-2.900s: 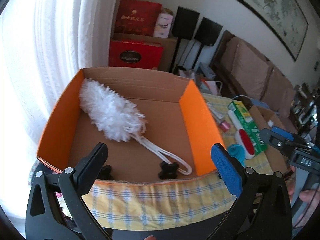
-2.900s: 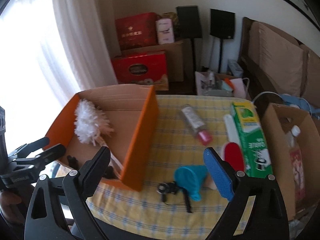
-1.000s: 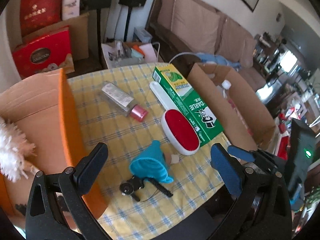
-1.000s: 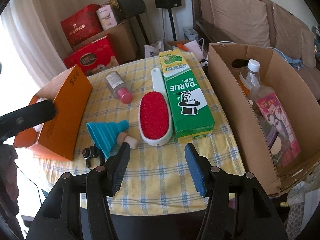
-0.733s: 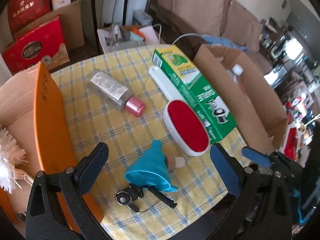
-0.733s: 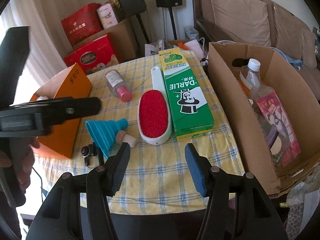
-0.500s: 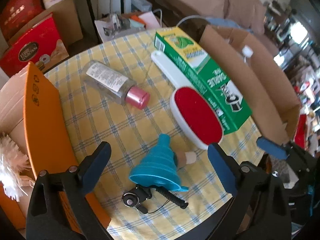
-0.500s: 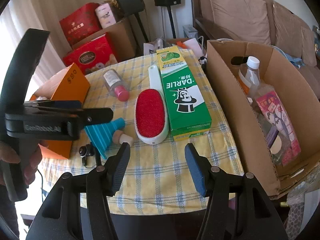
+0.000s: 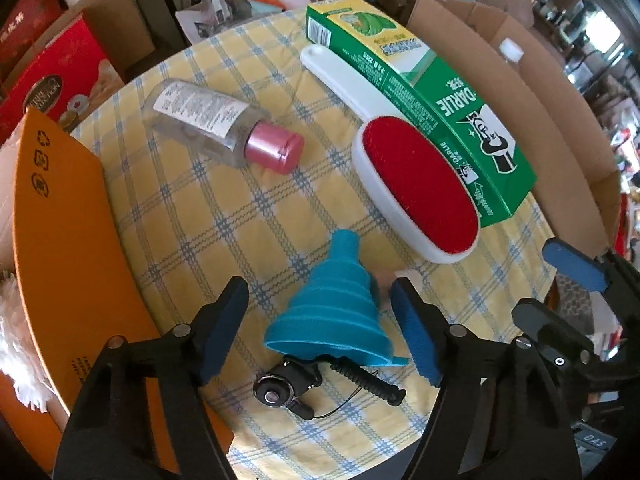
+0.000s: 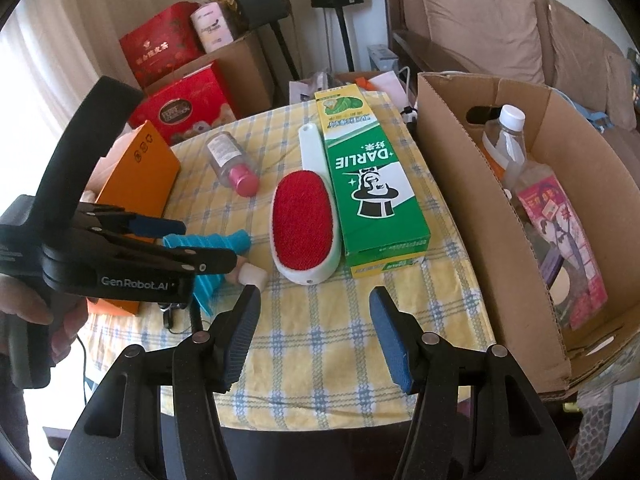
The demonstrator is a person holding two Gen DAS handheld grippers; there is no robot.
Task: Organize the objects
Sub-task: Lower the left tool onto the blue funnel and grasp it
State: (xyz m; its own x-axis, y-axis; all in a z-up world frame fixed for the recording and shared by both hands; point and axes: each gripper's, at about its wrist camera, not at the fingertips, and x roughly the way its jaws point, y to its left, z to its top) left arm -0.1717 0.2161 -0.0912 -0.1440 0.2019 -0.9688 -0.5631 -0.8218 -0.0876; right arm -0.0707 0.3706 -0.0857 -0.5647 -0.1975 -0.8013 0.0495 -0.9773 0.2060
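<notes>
A blue collapsible funnel point(image 9: 334, 304) lies on the yellow checked tablecloth point(image 9: 224, 216). My left gripper point(image 9: 320, 320) is open, its two fingers on either side of the funnel; it also shows in the right wrist view point(image 10: 192, 240) over the funnel point(image 10: 216, 252). My right gripper point(image 10: 314, 328) is open and empty above the cloth's near edge. A red lint brush point(image 9: 416, 188), a green Darlie box point(image 9: 440, 108), a clear bottle with a pink cap point(image 9: 224, 124) and a small black gadget point(image 9: 288, 388) lie on the cloth.
An orange box point(image 9: 64, 240) holding a white duster point(image 9: 16, 344) stands at the left. A brown cardboard box point(image 10: 472, 208) with a plastic bottle point(image 10: 504, 140) and packets stands at the right. A cork-like stopper point(image 10: 252, 274) lies beside the funnel.
My left gripper has swung from the orange box to the table's middle and come down around the funnel. My right gripper has narrowed and stayed near the front edge.
</notes>
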